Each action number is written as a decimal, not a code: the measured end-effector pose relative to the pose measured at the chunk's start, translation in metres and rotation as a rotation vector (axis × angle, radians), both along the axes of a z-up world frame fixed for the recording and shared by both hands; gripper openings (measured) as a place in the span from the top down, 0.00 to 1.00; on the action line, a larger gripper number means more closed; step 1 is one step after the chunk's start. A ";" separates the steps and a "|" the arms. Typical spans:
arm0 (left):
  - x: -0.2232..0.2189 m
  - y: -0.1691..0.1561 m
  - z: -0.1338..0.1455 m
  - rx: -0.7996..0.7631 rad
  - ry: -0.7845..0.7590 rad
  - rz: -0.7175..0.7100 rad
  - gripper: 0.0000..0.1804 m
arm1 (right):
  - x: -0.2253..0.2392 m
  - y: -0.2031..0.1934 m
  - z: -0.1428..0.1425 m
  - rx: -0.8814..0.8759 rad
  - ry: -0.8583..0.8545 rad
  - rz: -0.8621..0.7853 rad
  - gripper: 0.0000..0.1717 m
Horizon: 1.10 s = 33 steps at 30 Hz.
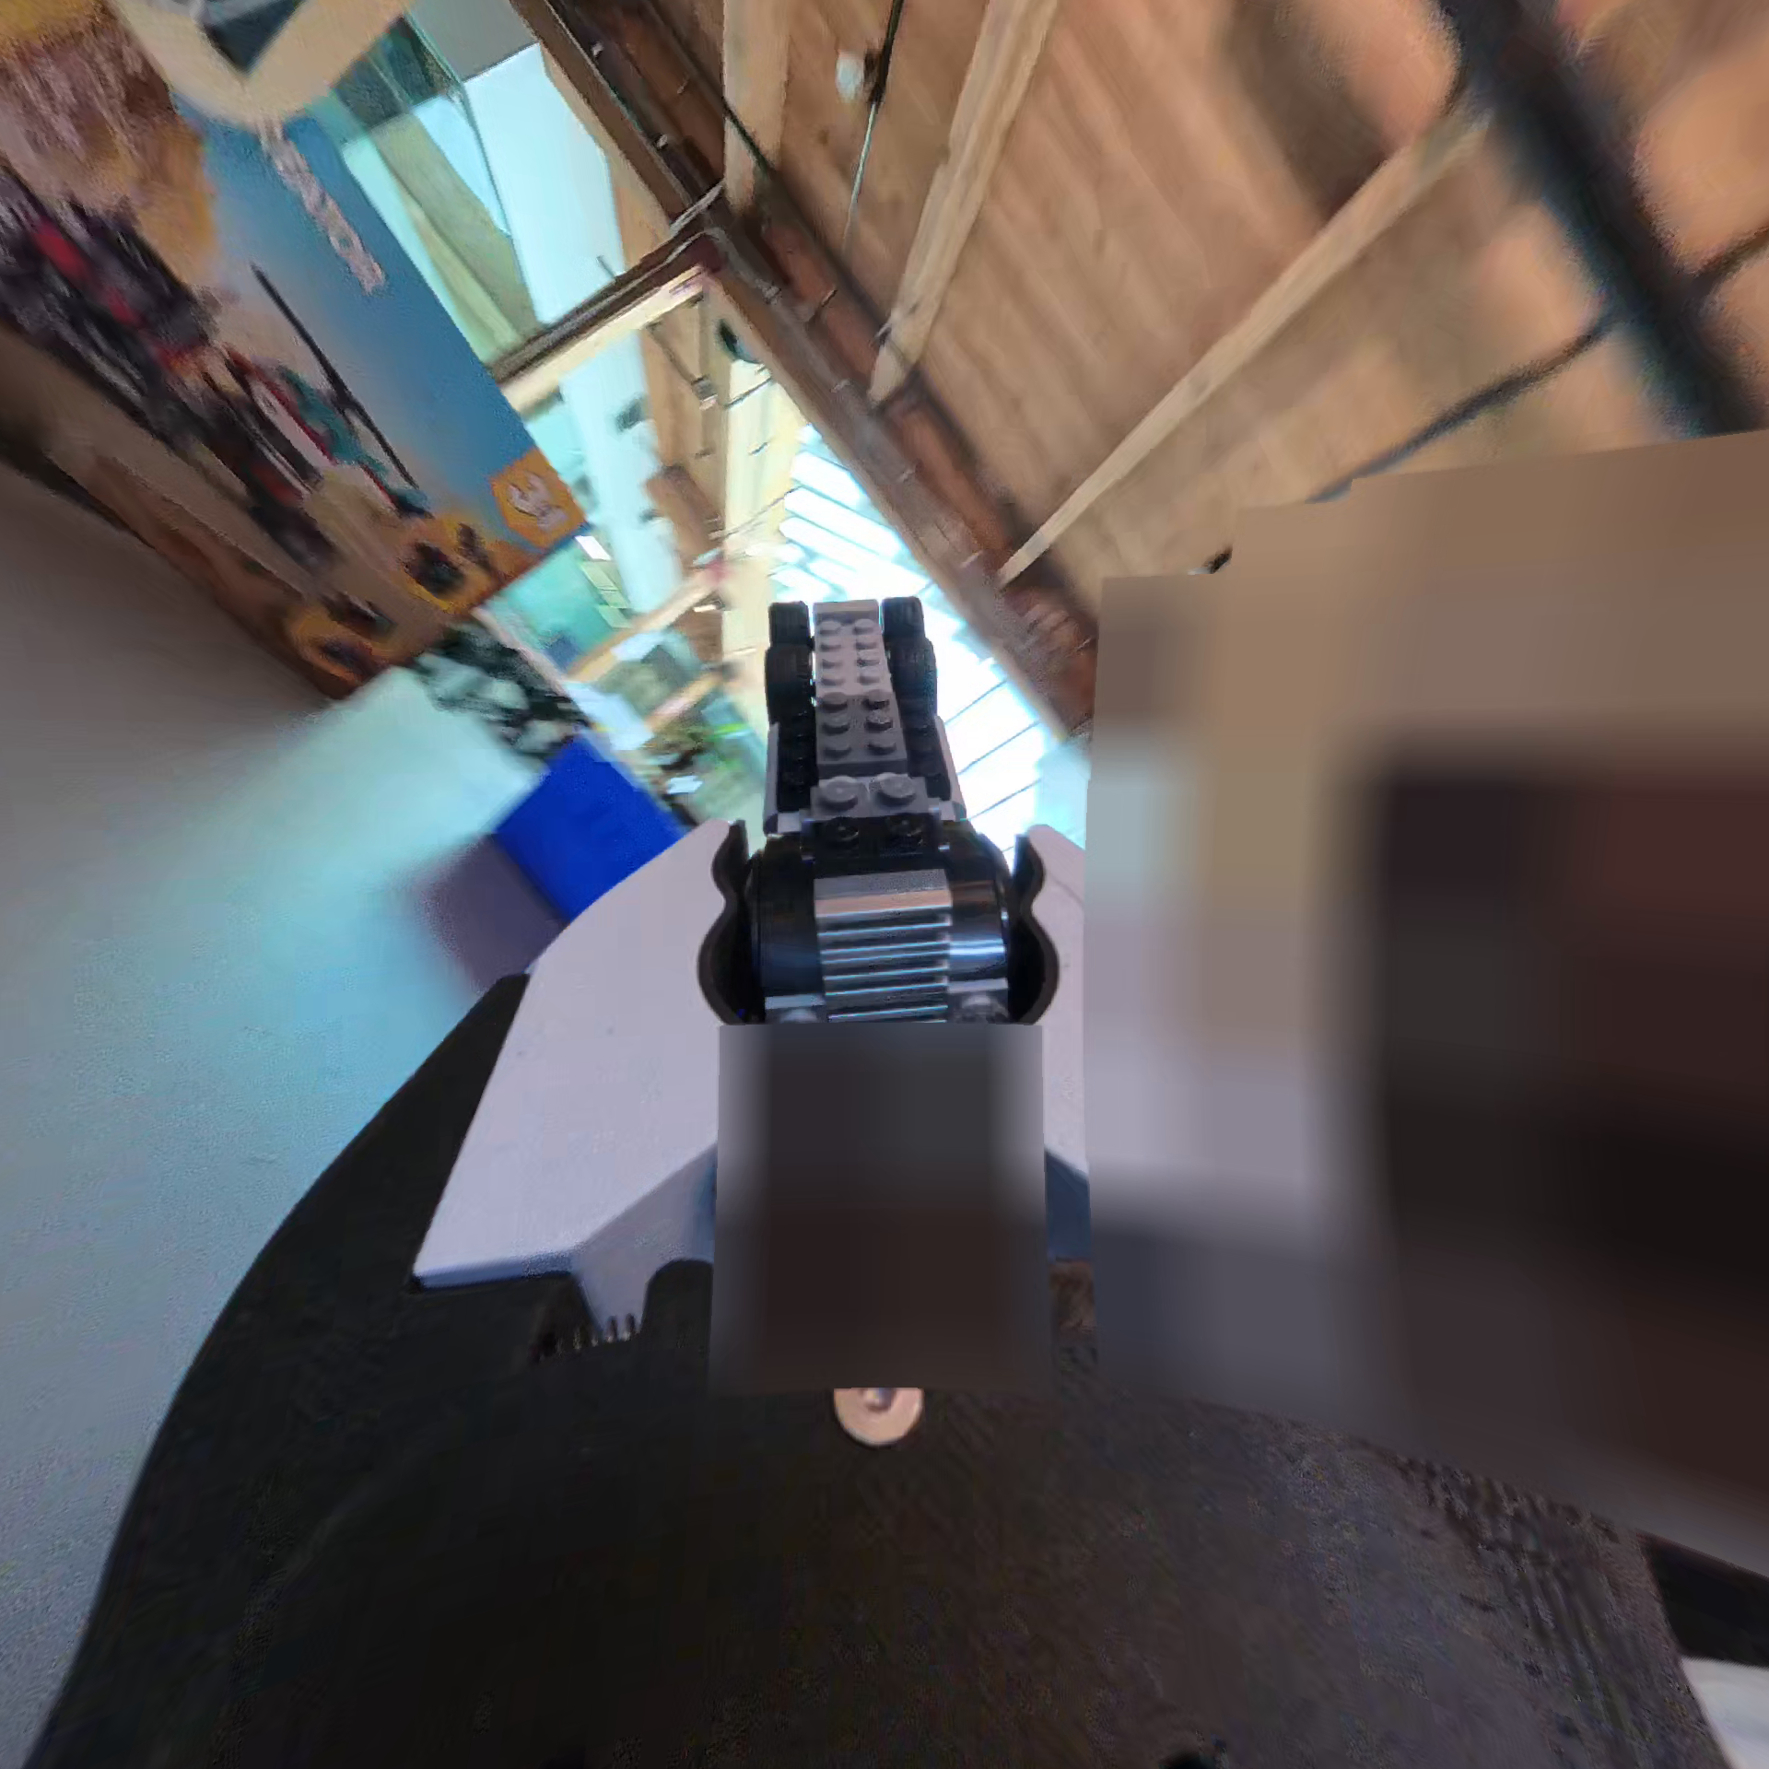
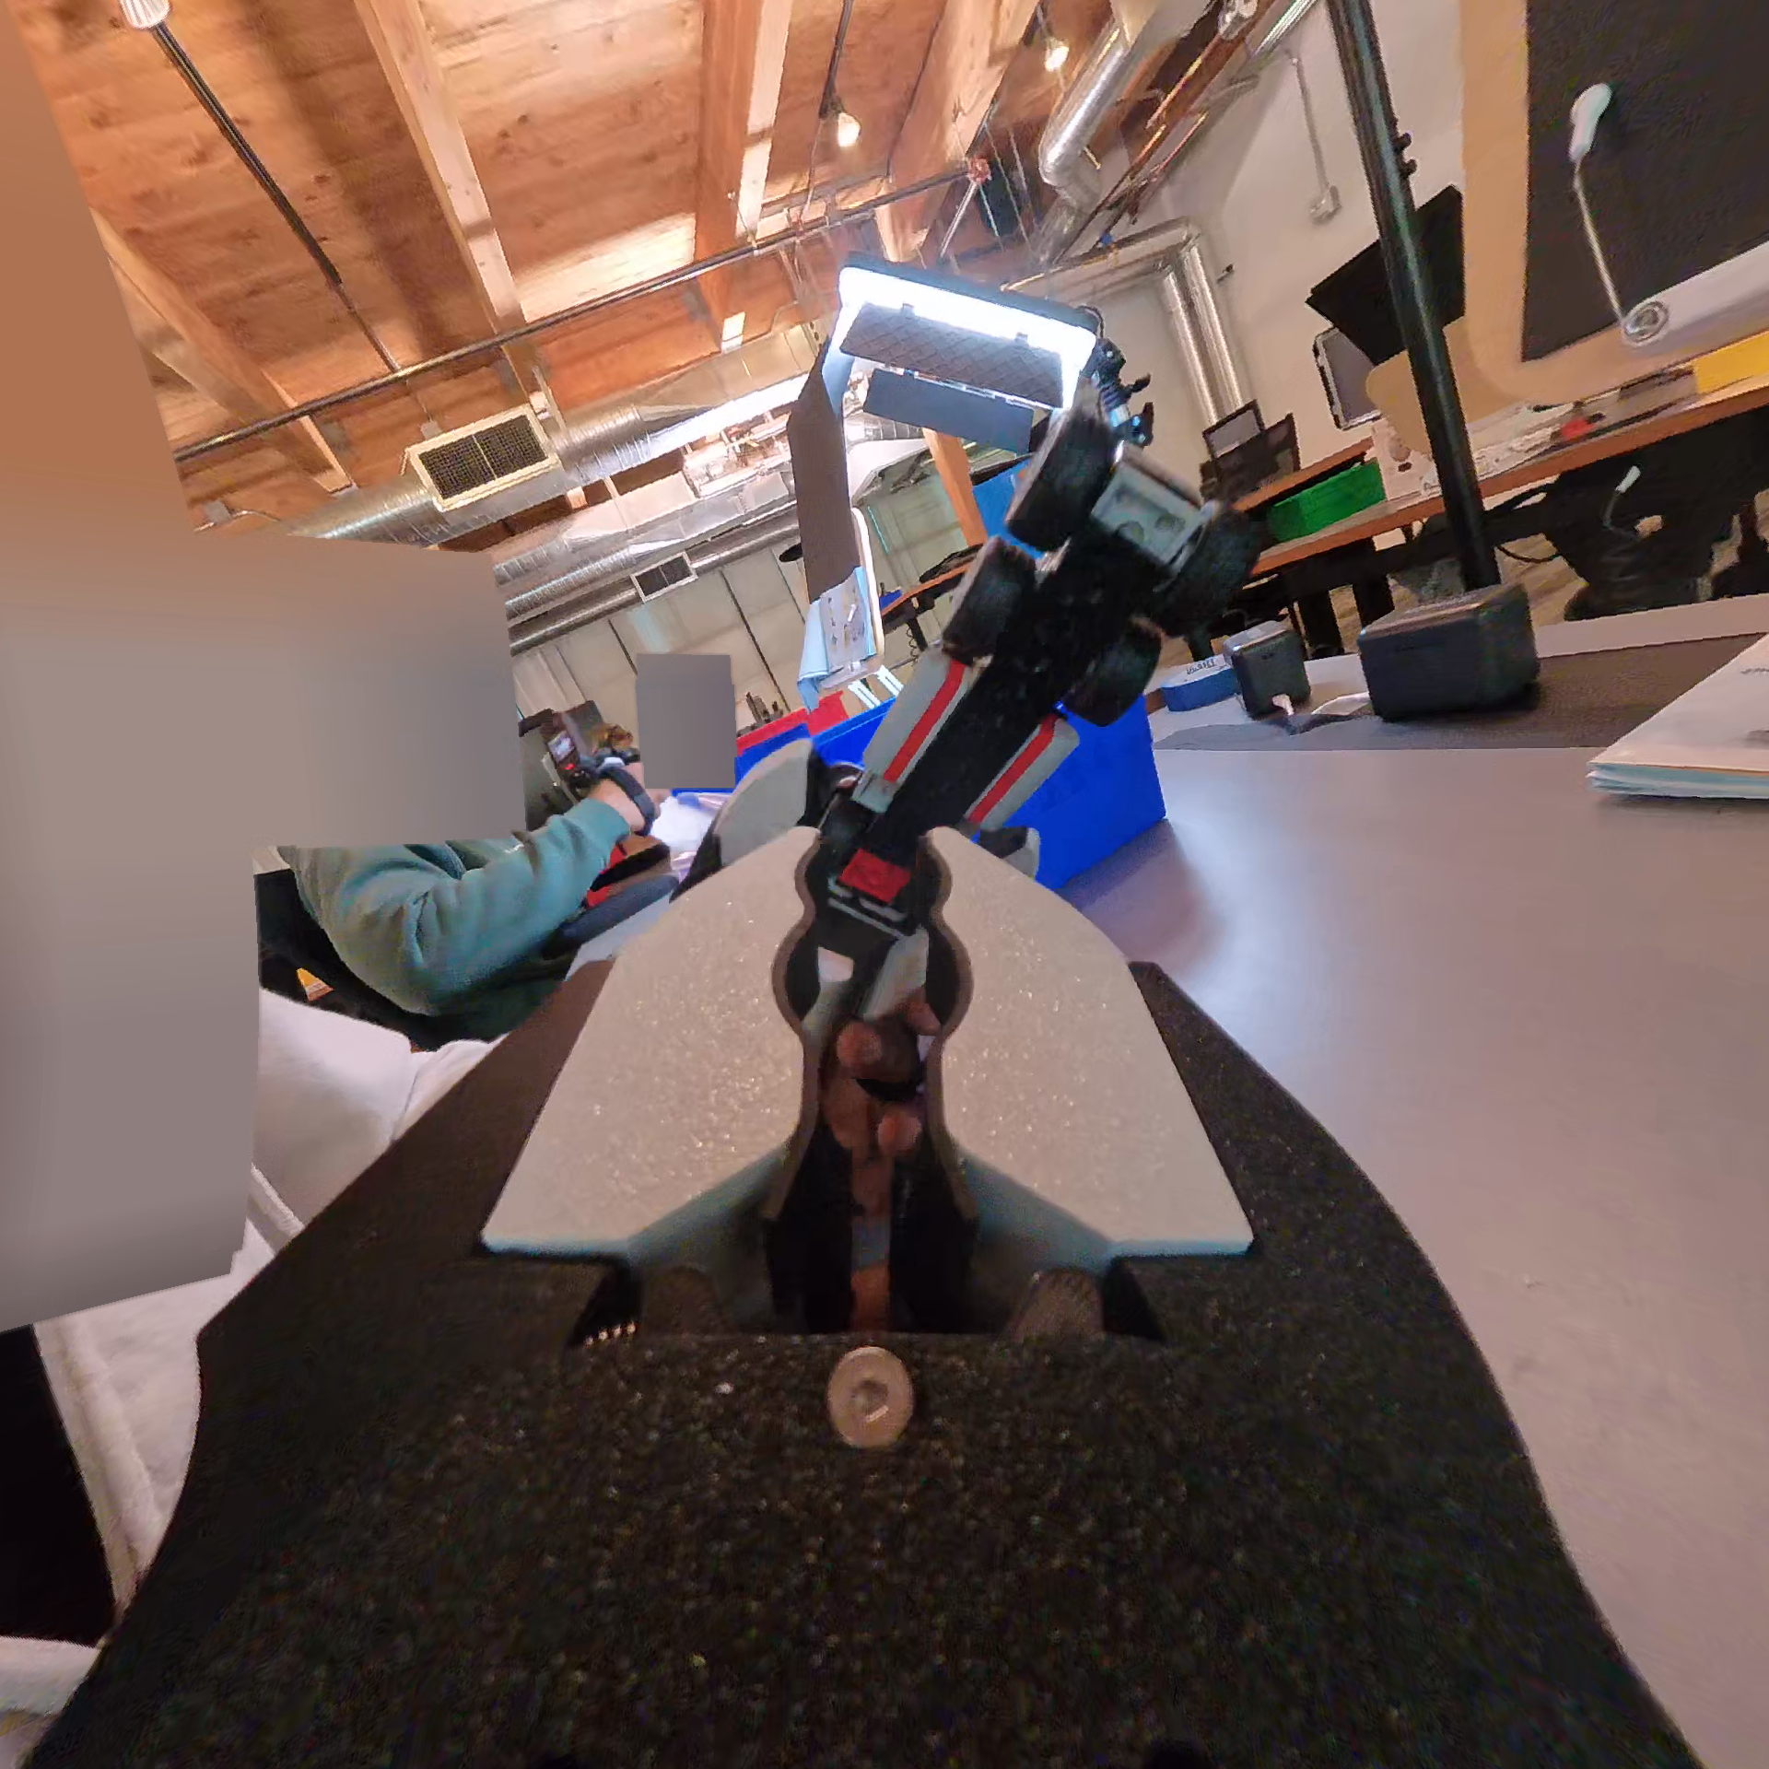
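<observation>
1. The left gripper (image 1: 876, 919) was clenched on the front end of a toy brick truck (image 1: 857, 727), with its two white fingers (image 1: 613, 1034) closed against the black rounded sides of the model.
2. In the left wrist view the truck pointed away from the camera, showing a grey studded top, a ribbed grey grille part near the jaws, and black wheels (image 1: 787, 632) at the far end.
3. The right gripper (image 2: 866, 890) also grasped the same truck (image 2: 1005, 727); its grey fingers (image 2: 689, 1034) were closed on the narrow end where a small red brick (image 2: 866, 873) sat.
4. In the right wrist view the truck rose tilted up and to the right, held in the air above the grey table (image 2: 1436, 957), showing its black underside with red and grey stripes.
5. The other gripper's finger (image 2: 766, 794) showed just behind the truck, near the same end.
6. A blue bin (image 2: 1110, 785) stood on the table behind the truck.
7. A lit panel lamp (image 2: 957, 335) was above, and a stack of papers (image 2: 1685, 747) lay at the right.
8. A person in a teal sleeve (image 2: 459, 909) sat at the left, in the background.
</observation>
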<state>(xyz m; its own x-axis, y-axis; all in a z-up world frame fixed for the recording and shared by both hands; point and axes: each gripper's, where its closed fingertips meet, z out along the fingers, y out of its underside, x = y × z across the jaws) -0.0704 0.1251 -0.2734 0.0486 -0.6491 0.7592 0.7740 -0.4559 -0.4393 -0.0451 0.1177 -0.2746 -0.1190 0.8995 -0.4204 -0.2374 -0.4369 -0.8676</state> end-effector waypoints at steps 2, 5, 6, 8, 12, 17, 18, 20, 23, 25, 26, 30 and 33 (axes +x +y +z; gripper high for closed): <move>0.009 -0.003 -0.002 0.135 0.315 0.142 0.69 | 0.003 0.006 0.001 -0.023 0.016 -0.024 0.89; 0.012 -0.004 -0.004 0.416 0.859 0.445 0.71 | 0.005 0.011 -0.001 -0.052 0.013 -0.038 0.89; 0.012 -0.005 -0.004 0.497 0.989 0.538 0.71 | 0.005 0.012 -0.001 -0.058 0.016 -0.036 0.89; 0.012 -0.007 -0.003 0.579 1.114 0.646 0.71 | 0.005 0.010 0.000 -0.060 0.021 -0.025 0.88; 0.015 -0.002 -0.014 0.583 1.243 0.656 0.71 | 0.003 0.008 -0.003 -0.035 -0.006 -0.031 0.88; 0.014 0.000 -0.017 0.662 1.427 0.746 0.71 | 0.004 0.013 -0.008 0.089 -0.096 -0.106 0.88; 0.014 0.000 -0.019 0.686 1.482 0.758 0.71 | 0.005 0.014 -0.009 0.156 -0.134 -0.129 0.88; 0.010 0.003 -0.024 0.718 1.612 0.783 0.71 | 0.008 0.017 -0.011 0.331 -0.222 -0.188 0.86; 0.000 0.009 -0.033 0.770 1.880 0.856 0.71 | 0.009 0.017 -0.010 0.632 -0.316 -0.305 0.81; -0.002 0.011 -0.037 0.831 2.063 0.897 0.71 | 0.002 0.005 -0.017 0.789 -0.361 -0.306 0.78; 0.000 0.010 -0.039 0.869 2.118 0.899 0.71 | -0.002 -0.002 -0.022 0.875 -0.383 -0.288 0.77; 0.010 0.006 -0.041 0.998 2.232 0.890 0.71 | 0.003 0.005 -0.028 1.299 -0.482 -0.366 0.79; 0.015 0.004 -0.043 1.065 2.284 0.886 0.71 | 0.009 0.003 -0.029 1.340 -0.451 -0.336 0.81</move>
